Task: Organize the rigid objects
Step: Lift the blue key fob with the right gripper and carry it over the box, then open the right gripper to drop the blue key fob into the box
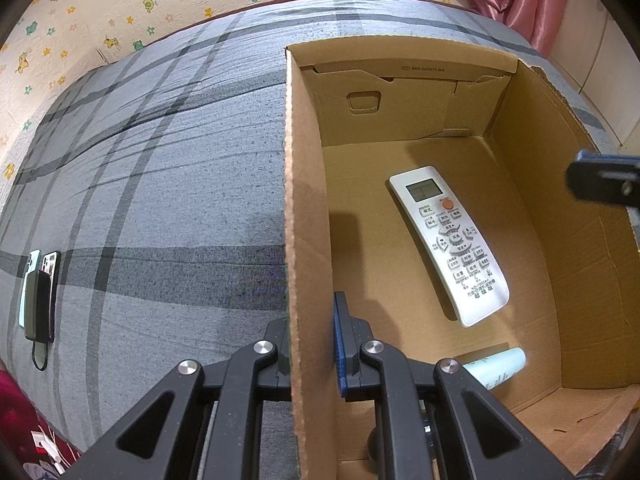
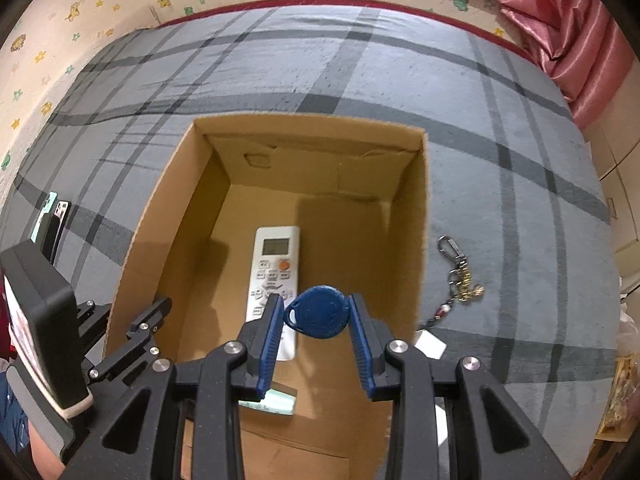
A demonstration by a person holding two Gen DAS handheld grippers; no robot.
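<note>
Key fob [image 2: 319, 313], blue and teardrop-shaped, sits pinched between the two blue pads of the right gripper [image 2: 318, 320], held above the open cardboard box [image 2: 412, 216]. Its long axis runs roughly from 9 to 3 o'clock in the right wrist view, with the narrow eyelet end pointing toward 9 o'clock, against the left pad, and the rounded body reaching to the right pad; its broad face is turned toward the camera. The right gripper's jaws are part-way apart, closed on the fob's width. Below it, on the box floor, lies a white remote control [image 2: 276, 276], face up, its long axis running from 12 to 6 o'clock in that view, display end toward 12. In the left wrist view the same remote control [image 1: 450, 242] slants from about 11 to 5 o'clock. A pale teal tube [image 1: 496, 366] lies near the box's close corner, at about 5 o'clock from the remote. The left gripper [image 1: 312, 344] is clamped narrow on the box's left wall, one finger inside and one outside. The box rests on a bed with a grey plaid sheet [image 2: 500, 160]. On the sheet at 3 o'clock of the box lies a keychain [image 2: 456, 276], and well apart at 9 o'clock two phones [image 2: 54, 220] lie side by side.
</note>
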